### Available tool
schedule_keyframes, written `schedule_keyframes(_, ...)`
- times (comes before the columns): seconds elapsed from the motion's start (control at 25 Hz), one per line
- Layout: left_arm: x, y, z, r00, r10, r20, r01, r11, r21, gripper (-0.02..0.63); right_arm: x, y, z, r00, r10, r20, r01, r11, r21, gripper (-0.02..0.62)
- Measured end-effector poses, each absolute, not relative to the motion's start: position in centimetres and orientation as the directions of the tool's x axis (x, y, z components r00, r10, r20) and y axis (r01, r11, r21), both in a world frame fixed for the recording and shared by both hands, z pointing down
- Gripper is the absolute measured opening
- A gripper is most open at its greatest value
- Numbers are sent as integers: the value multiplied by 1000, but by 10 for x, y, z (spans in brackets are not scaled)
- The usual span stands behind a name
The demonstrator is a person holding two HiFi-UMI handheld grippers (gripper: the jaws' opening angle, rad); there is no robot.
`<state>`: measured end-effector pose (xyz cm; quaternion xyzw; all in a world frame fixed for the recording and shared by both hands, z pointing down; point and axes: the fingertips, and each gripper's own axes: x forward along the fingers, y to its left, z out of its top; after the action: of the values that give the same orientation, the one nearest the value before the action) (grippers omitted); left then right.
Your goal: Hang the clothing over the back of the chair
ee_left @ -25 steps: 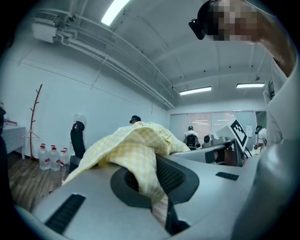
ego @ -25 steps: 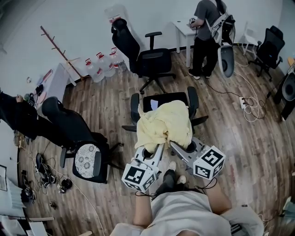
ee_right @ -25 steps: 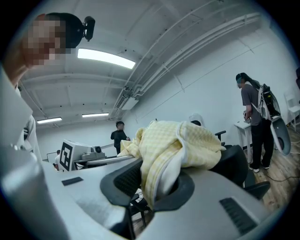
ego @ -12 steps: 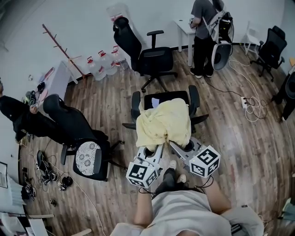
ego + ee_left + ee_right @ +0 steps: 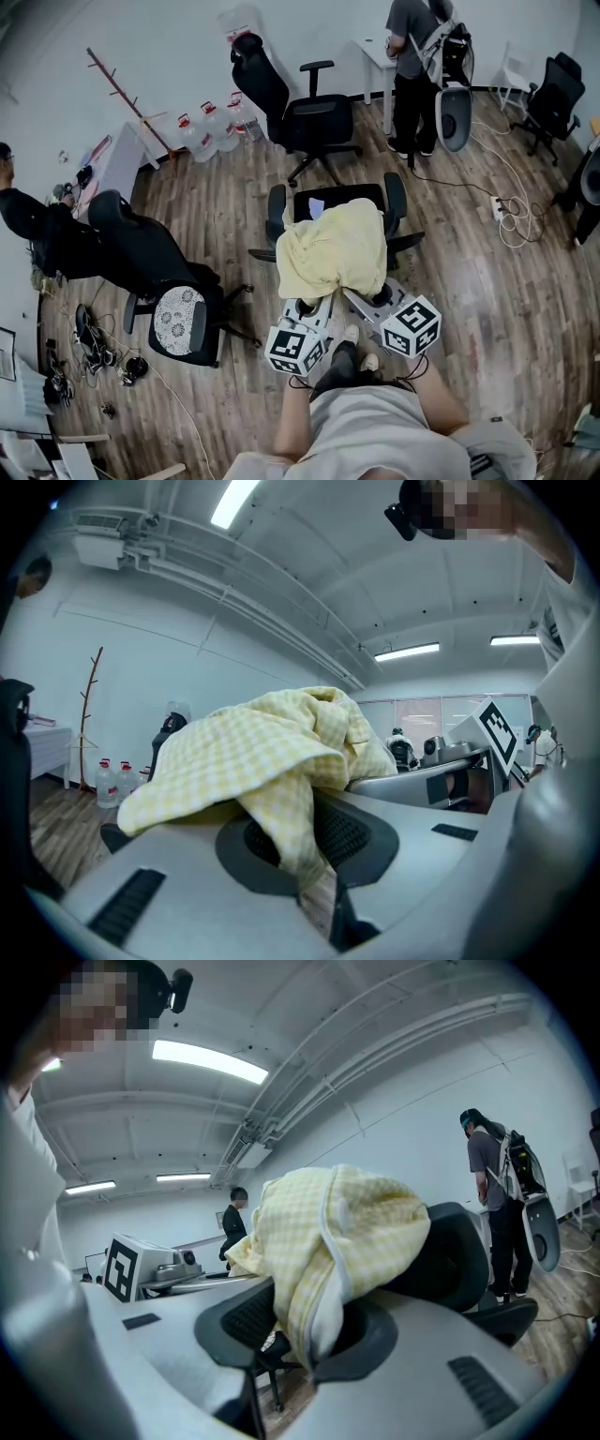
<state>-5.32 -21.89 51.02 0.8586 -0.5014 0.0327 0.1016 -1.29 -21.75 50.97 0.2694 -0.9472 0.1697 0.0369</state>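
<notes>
Clothing (image 5: 333, 248) drapes the chair (image 5: 352, 197) back at centre. Both grippers reach nearly level, the left gripper (image 5: 312, 300) pinching fabric and the right gripper (image 5: 358, 296) just opening, cloth loose between its jaws.

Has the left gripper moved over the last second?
Yes. In the head view the left gripper has drawn closer to the chair, up the picture, shut on the yellow clothing.

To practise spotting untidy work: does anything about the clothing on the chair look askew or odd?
The yellow checked garment sits bunched in a lump over the back of the office chair, crumpled rather than spread flat, with folds trailing down the near side. Nothing looks spilled or damaged.
</notes>
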Motion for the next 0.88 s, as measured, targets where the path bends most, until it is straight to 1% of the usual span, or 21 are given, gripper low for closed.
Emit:
schedule_keyframes(0.56, -55, -228, 534, 491, -851, 188, -870, -467, 158, 34, -13, -225, 529, -845, -505, 176, -535, 788, -306, 140)
schedule_keyframes(0.6, -55, -228, 535, 488, -852, 191, -872, -465, 156, 36, -13, -225, 530, -844, -507, 176, -536, 787, -304, 141)
schedule_keyframes(0.72, -55, -228, 538, 485, -851, 201, -874, -461, 154, 75, -12, -225, 532, -842, -509, 178, -540, 788, -297, 143)
schedule_keyframes(0.88, -56, -227, 540, 483, -851, 205, -875, -458, 159, 84, -11, -225, 533, -839, -513, 183, -544, 786, -294, 143)
